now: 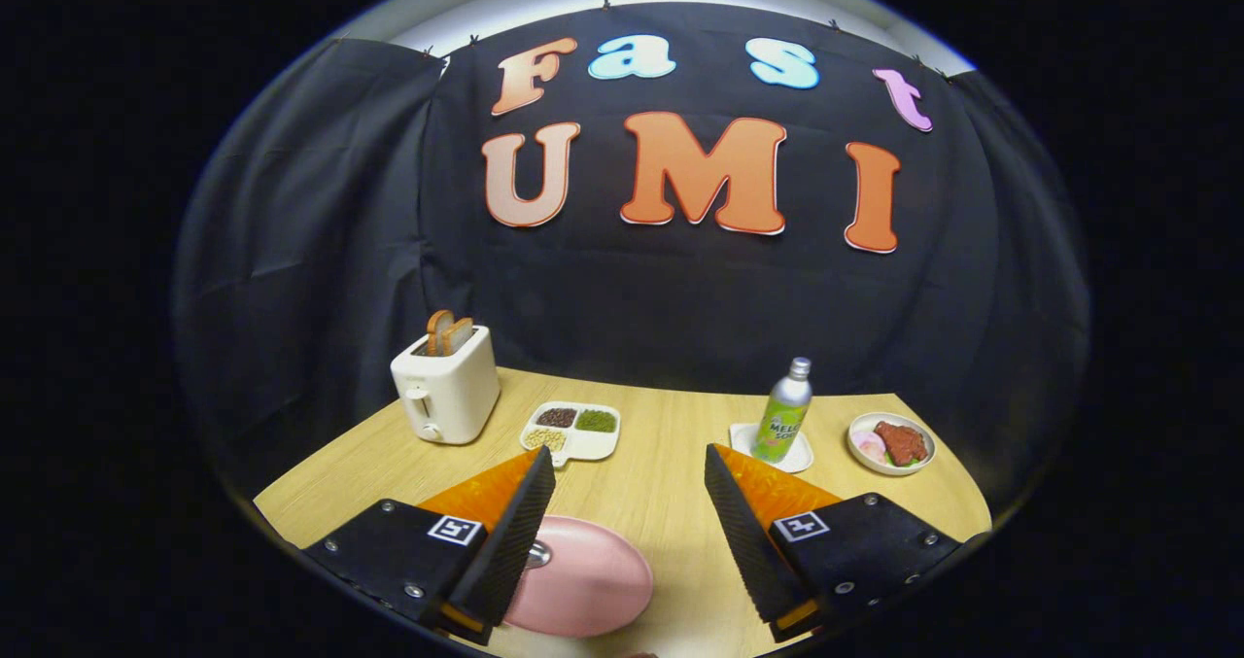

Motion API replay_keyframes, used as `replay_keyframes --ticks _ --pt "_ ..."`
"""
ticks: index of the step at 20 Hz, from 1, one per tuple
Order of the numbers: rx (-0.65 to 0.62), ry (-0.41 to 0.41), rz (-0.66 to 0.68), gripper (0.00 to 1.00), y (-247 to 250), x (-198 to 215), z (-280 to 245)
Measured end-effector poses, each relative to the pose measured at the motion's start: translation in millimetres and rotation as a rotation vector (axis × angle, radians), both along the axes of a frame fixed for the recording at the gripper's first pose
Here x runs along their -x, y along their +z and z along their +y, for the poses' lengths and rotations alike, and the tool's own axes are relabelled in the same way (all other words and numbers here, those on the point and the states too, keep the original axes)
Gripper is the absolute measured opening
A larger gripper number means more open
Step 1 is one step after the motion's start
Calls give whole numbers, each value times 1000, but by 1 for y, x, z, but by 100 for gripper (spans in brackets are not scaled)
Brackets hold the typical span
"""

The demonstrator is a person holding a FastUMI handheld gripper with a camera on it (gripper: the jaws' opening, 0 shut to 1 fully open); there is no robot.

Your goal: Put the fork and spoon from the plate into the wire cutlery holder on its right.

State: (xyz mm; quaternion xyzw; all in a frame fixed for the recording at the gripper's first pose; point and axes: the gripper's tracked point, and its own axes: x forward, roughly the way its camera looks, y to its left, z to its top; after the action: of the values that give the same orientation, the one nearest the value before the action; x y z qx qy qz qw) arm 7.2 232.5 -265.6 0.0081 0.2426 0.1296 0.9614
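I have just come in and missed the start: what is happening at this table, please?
A hand-held gripper hovers open over the wooden table, holding nothing. A pink plate lies below and between its fingers, with a bit of metal cutlery at the left finger. Beyond stand a toaster, a divided tray, a bottle and a food dish.

1. Surface [671, 488]: pale wood grain, matt
2. Plate [593, 580]: pink, smooth, soft sheen; a shiny metal piece [537, 553] lies on it at the left jaw
3. Gripper [630, 502]: jaws set wide apart, black ribbed rubber-like pads [513, 532], orange backs
4. Toaster [447, 396]: cream, smooth, looks plastic
5. Bottle [783, 413]: glossy green body, silver metallic top
6. Booth wall [321, 250]: black cloth, matt, creased
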Motion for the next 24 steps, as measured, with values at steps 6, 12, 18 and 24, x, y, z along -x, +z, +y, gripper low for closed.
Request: replay_keyframes --ticks 6,12,18,24 --pt "18 85 217 93 -68 44 54" --pt "71 98 450 87 -131 79 71" --pt "97 104 628 62 -176 100 81" --pt "122 103 735 27 -191 114 77"
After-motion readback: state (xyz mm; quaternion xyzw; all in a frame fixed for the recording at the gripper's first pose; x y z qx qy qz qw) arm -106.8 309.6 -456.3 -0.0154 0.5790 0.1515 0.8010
